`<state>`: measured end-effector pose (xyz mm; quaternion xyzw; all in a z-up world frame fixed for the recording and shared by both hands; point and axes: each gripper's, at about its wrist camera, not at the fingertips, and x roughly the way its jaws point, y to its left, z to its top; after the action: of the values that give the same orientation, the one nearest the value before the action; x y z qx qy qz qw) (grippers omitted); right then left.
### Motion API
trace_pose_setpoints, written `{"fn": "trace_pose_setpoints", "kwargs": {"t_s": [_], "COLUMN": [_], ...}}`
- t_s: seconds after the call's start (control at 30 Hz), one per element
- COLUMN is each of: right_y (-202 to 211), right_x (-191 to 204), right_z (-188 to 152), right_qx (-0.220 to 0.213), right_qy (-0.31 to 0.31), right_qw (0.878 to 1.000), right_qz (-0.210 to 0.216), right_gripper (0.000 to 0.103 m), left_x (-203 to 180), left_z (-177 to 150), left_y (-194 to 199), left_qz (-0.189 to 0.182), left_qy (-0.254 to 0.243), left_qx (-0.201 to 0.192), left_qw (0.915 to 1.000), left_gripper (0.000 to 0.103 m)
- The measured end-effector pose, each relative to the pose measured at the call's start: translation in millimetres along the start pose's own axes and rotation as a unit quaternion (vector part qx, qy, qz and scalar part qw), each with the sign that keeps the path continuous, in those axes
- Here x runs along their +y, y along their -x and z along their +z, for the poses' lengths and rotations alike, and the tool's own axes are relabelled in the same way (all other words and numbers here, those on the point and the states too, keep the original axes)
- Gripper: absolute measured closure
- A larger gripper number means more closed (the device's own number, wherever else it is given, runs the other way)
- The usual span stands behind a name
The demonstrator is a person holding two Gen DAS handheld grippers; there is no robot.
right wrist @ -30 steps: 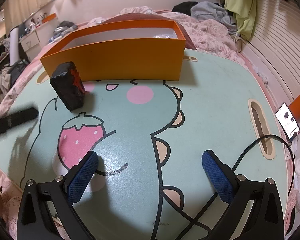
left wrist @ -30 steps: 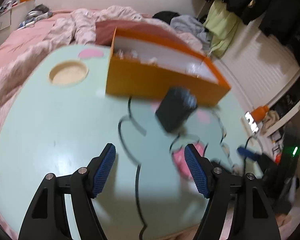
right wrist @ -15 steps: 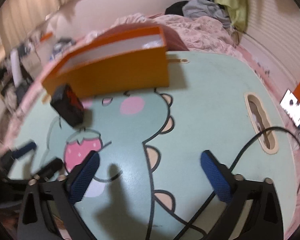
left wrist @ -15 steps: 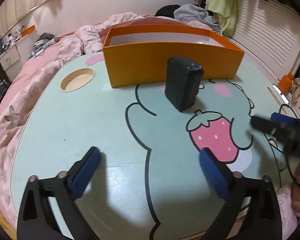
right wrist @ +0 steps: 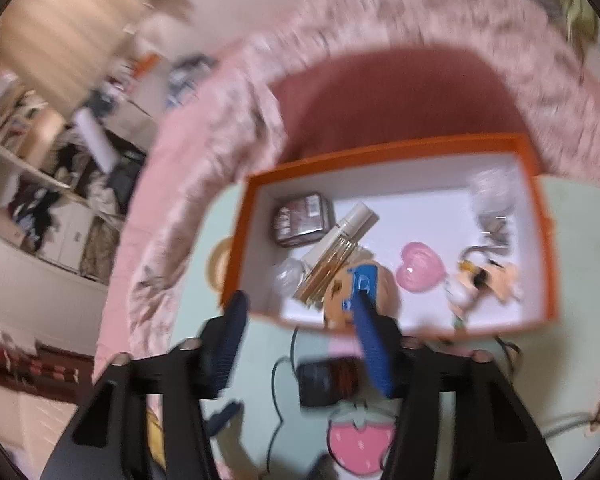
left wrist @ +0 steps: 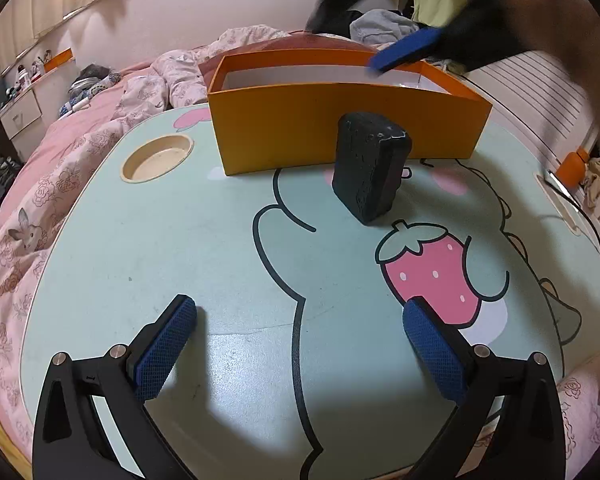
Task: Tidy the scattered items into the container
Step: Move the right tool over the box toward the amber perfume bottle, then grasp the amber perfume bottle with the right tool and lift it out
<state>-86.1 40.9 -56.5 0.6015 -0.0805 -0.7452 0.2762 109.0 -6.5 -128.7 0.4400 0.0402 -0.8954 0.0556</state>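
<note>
— While the left gripper (left wrist: 300, 308) hangs low over the near edge of the table (left wrist: 160, 240), how is it set?

— Angled down at the tabletop, released. Its jaws have just been opening and stand wide, with only bare table between them.

— And ahead of it, from the left?

— A round cup recess (left wrist: 156, 156) first, then the orange box (left wrist: 340, 136) across the far side. The black block (left wrist: 370, 172) stands on end just in front of the box's near wall, outside it, well apart from the pads.

— The other hand?

— In the left camera it shows at upper right as a dark blur, one blue pad over the box's far rim. Its own view is blurred: the right gripper (right wrist: 300, 300) is high above the box, pointing steeply down into it.

— Clenched?

— Not on anything I can see. Its jaws have just been closing and stand fairly narrow, with nothing gripped between them.

— What's inside the box?

— A brown packet (right wrist: 300, 220) at left, a white tube (right wrist: 348, 228), a pink heart (right wrist: 418, 266), and a small figure (right wrist: 480, 276) at right.
</note>
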Motion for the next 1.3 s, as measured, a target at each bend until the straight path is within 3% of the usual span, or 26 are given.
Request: {"fn": "trace_pose_setpoints", "kwargs": {"t_s": [0.07,0.23,0.3,0.4,0.5,0.67,0.97,1.2,1.3], "right_y": [-20.0,-36.1,-44.3,-61.1,-66.5,-58.3,-0.8,63.0,79.7], "right_x": [-4.8,-9.8,-7.2,0.3,3.1,-12.5,-28.2,-37.1,-37.0], "right_z": [5.5,13.0,16.8,20.8,18.6,11.8,-2.4,-27.4,-44.5], "right_qx": [0.019,0.017,0.031,0.062,0.065,0.07,0.008,-0.092,-0.108], "right_qy": [-0.026,-0.044,-0.043,-0.022,-0.001,-0.029,-0.019,-0.01,0.01], "right_qw": [0.999,0.999,0.998,0.997,0.995,0.996,1.0,0.994,0.993], "right_qz": [-0.013,-0.02,-0.019,-0.05,-0.078,-0.036,0.022,0.05,0.052], "right_gripper": [0.061,0.061,0.061,0.061,0.072,0.083,0.086,0.086,0.086], "left_x": [-0.3,1.2,1.1,1.5,1.5,1.2,1.0,0.9,0.9], "left_z": [-0.3,0.3,0.8,0.5,0.0,1.2,0.3,0.0,0.5], "left_y": [0.0,0.3,0.3,0.3,-0.5,-0.5,-0.1,-0.2,-0.3], "left_qz": [0.0,-0.003,-0.004,-0.003,-0.005,-0.005,-0.005,-0.005,-0.005], "left_qy": [0.0,0.001,0.001,0.001,0.002,0.001,0.001,0.001,0.001], "left_qx": [0.0,-0.002,-0.002,-0.002,-0.001,-0.002,-0.002,-0.002,-0.002], "left_qw": [1.0,1.0,1.0,1.0,1.0,1.0,1.0,1.0,1.0], "left_gripper": [0.0,0.0,0.0,0.0,0.0,0.0,0.0,0.0,0.0]}}
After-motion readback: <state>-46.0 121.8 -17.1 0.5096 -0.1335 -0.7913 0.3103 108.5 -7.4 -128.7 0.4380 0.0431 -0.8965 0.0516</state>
